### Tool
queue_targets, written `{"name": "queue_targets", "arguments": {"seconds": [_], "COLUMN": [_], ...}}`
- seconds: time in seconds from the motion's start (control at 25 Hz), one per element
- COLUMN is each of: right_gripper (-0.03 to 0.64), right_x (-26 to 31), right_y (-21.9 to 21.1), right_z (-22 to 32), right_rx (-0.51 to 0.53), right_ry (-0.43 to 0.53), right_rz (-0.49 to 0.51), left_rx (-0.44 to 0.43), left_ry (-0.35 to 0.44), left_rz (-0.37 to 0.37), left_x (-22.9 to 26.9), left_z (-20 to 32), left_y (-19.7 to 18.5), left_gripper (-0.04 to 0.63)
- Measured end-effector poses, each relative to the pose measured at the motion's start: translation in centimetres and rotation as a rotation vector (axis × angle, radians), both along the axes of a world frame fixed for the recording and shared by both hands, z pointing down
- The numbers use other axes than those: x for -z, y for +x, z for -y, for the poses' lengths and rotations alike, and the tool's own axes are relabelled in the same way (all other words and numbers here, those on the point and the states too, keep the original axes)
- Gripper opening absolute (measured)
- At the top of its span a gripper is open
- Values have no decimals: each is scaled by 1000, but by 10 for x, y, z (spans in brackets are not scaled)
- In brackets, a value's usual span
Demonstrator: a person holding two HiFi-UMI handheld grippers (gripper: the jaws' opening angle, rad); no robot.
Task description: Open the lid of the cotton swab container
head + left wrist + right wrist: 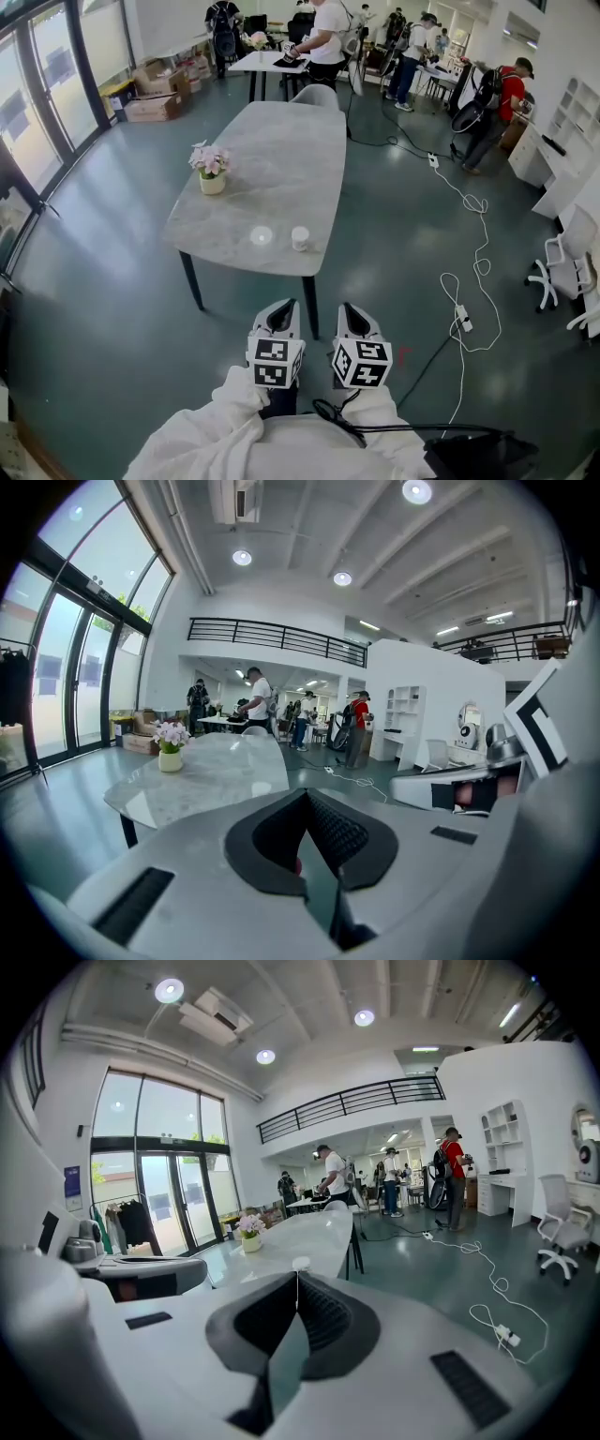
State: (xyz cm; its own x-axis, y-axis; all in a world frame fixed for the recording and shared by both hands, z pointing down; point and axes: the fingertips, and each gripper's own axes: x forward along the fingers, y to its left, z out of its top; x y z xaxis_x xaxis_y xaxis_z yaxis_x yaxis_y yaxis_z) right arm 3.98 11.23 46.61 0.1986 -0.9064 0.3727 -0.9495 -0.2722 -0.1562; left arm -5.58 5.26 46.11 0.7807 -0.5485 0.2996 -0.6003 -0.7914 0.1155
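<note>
Standing back from the long grey table (281,150), I am looking at its rounded near edge and two dark legs, with bare blue-green floor (112,309) lying open between me and it. On my left the glass wall (37,103) is closing that side off, with cardboard boxes (155,94) near it. On my right a white cable (473,272) is snaking over the floor, and white chairs (562,267) are standing beyond it. People (323,37) are working around other tables at the far end, well apart from mine.

On the table a flower pot (210,169) is standing toward its left edge. The swab container (300,239) is sitting near the near edge, a little right of the middle: a small white upright round tub, too small from here for me to make out its lid. Just beside it on the left a pale round disc (262,235) is lying flat.

I am holding both tongs side by side in front of my white sleeves (216,422), low over the floor and short of the table. My left tongs (281,314) are shut tight, pads meeting, with nothing between them. My right tongs (354,316) are shut as well and are gripping nothing. Neither is touching the table or anything on it.
</note>
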Motion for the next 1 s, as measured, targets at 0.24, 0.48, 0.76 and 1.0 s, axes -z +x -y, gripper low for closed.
{"name": "queue_targets", "arguments": {"seconds": [0.24, 0.48, 0.76, 1.0], "right_gripper": [61, 61, 61, 61], "right_x": [5, 6, -5, -15], "right_y": [24, 47, 67, 76], "right_z": [42, 87, 135, 172], "right_rx": [6, 6, -2, 13], "right_ry": [7, 4, -4, -21], "right_rz": [-11, 1, 35, 63], "left_rx": [9, 11, 19, 33], "left_ry": [1, -5, -15, -28], "left_rz": [-10, 1, 31, 60], "left_x": [5, 7, 0, -7], "left_z": [42, 87, 134, 168], "left_y": [24, 47, 60, 69], "left_gripper": [2, 2, 2, 2]}}
